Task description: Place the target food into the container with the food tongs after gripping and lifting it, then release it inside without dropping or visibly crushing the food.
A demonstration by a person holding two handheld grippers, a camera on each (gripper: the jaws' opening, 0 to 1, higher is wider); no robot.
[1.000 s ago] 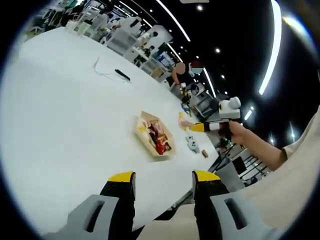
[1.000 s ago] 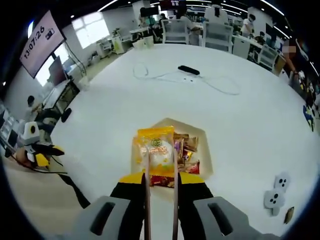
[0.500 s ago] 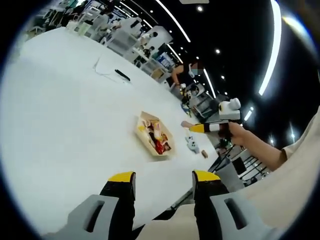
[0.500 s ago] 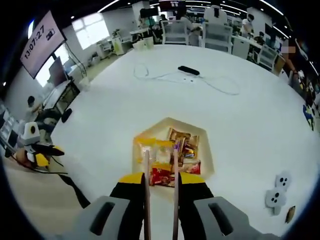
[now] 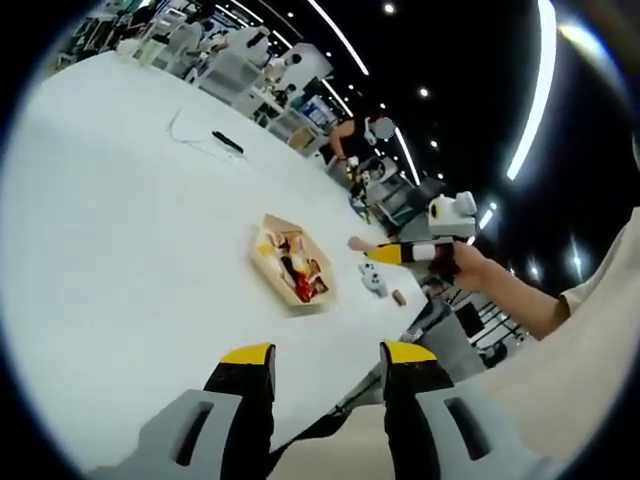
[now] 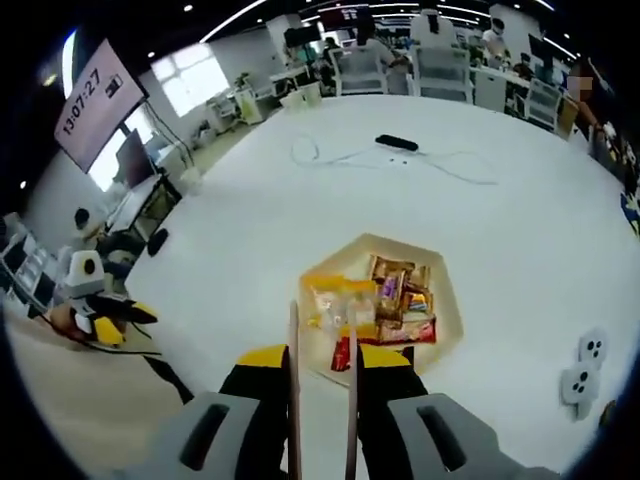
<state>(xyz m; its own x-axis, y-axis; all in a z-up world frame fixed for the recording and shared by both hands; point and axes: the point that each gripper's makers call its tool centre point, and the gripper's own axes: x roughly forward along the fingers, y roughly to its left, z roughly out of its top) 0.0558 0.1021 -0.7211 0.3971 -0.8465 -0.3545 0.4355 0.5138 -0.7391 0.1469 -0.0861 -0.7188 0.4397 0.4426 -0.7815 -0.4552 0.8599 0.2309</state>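
Observation:
The tan hexagonal tray holds several snack packets, and a yellow packet lies at its left side. My right gripper is shut on the food tongs. The two thin tong arms stand apart just short of the tray, with nothing between their tips. In the left gripper view the tray sits mid-table. A hand holds the right gripper to its right, with the tongs raised off the table. My left gripper hangs open near the table edge, holding nothing.
On the white table beyond the tray lie a black remote and a white cable. Two small white devices sit right of the tray. A wall screen hangs at the left. The table's near edge runs just under both grippers.
A second ago the tongs held the yellow packet above the tray. They let it go, and it now lies in the tray. The right gripper has drawn back a little.

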